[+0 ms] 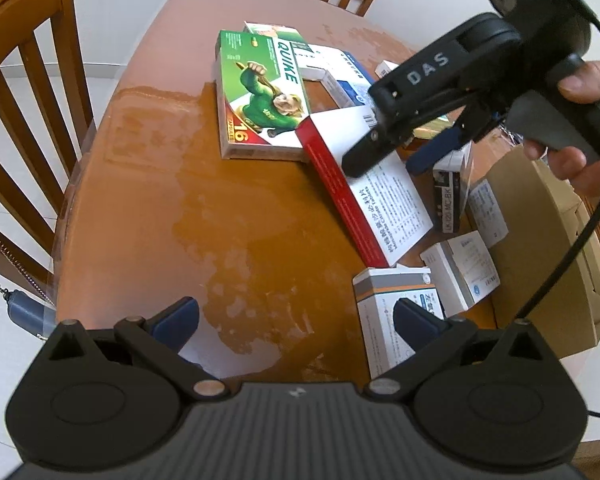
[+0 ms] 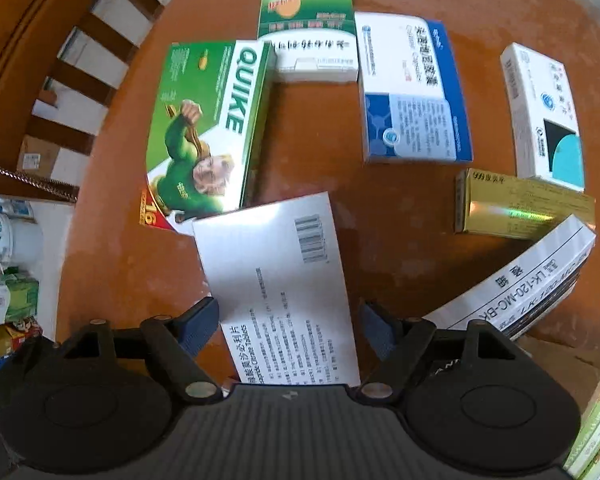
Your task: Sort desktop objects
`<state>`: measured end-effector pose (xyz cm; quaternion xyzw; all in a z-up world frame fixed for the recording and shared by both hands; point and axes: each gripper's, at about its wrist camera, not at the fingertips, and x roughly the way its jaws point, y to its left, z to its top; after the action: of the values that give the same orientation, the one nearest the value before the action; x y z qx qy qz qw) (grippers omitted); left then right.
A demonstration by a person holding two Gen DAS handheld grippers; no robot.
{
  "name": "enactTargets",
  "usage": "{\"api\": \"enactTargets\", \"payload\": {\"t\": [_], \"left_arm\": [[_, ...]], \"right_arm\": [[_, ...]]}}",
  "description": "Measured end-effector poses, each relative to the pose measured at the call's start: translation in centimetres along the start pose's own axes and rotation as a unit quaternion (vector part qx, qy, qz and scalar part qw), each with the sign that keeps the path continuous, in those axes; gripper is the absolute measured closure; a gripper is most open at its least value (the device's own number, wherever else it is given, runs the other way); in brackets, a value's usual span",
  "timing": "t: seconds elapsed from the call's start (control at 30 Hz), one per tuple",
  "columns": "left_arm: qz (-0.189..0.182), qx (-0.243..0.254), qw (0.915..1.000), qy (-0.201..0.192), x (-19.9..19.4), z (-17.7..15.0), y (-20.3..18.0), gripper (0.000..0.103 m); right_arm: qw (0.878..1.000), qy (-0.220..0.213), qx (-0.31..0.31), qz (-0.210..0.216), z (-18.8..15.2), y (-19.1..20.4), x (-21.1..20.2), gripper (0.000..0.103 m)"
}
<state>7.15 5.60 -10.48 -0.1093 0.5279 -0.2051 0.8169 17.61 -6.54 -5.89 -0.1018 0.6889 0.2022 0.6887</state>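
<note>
Worn, blotchy orange-brown wooden table (image 1: 148, 208), wooden slat-back chairs (image 1: 28, 92) at its edge, pale tiled floor (image 2: 52, 208). Medicine cartons lie scattered over the far half. Right gripper (image 2: 290, 324) points down w/ jaws astride the white red-edged tablet carton (image 2: 284, 280); contact unclear. Left gripper (image 1: 296, 316) spread wide, empty, above bare tabletop.
</note>
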Motion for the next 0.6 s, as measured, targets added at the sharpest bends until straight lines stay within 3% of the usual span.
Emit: {"api": "enactTargets", "payload": {"t": [0.17,0.37,0.43,0.5,0.6], "left_arm": [[-0.002,-0.001,1.0,-0.003,0.0,0.2,0.2,0.0],[-0.007,-0.002,1.0,-0.007,0.0,0.2,0.5,0.0],[-0.007,0.0,1.0,-0.005,0.0,0.2,0.5,0.0],[-0.005,0.004,1.0,0.003,0.0,0.2,0.3,0.0],[0.004,0.019,0.9996,0.018,0.1,0.2,-0.1,0.0]], "right_arm": [[0.998,-0.026,-0.048,0.01,-0.6,0.7,-0.5,0.014],[0.99,-0.052,-0.117,-0.06,-2.2,2.5,1.4,0.014],[0.988,-0.063,-0.112,-0.089,-2.8,3.1,1.6,0.015],[0.986,-0.075,-0.097,-0.117,-3.4,3.4,1.8,0.024],[0.987,-0.097,-0.042,-0.122,-3.7,2.8,1.4,0.025]]}}
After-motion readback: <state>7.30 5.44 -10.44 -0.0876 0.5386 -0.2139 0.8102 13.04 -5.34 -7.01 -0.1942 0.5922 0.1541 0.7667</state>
